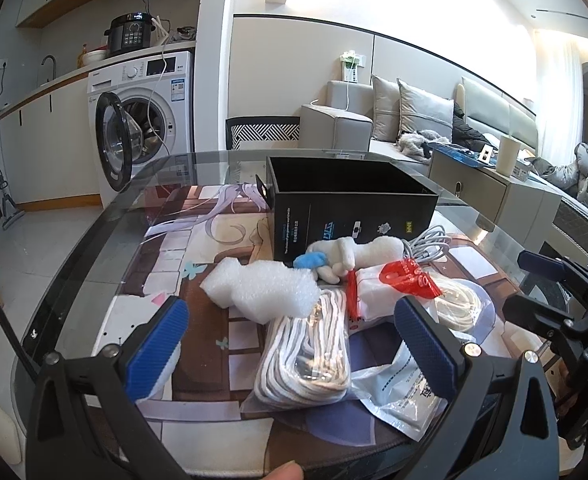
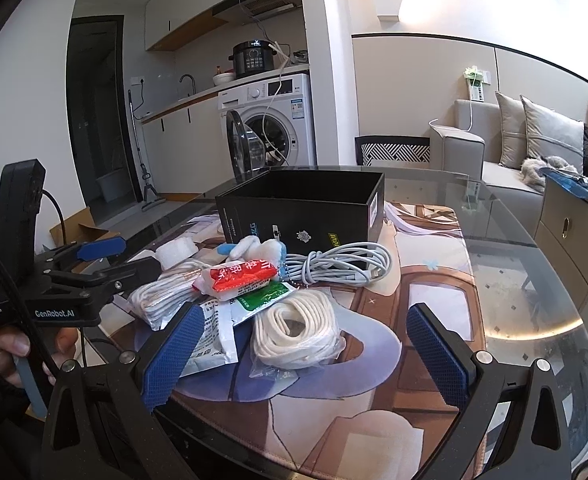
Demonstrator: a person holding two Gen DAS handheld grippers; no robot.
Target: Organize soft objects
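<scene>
The right gripper (image 2: 306, 346) is open wide above a bag of white rope (image 2: 296, 330). Behind it sit a grey cable (image 2: 342, 266) and a black box (image 2: 306, 208).

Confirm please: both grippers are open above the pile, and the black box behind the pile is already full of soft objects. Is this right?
Not quite. The left wrist view looks into the black box, and the part visible is empty. The left gripper and right gripper are indeed open above the pile.

A washing machine (image 1: 145, 120) with its door open, a pressure cooker (image 1: 130, 33) on top, a sofa (image 1: 378, 128) opposite.
</scene>
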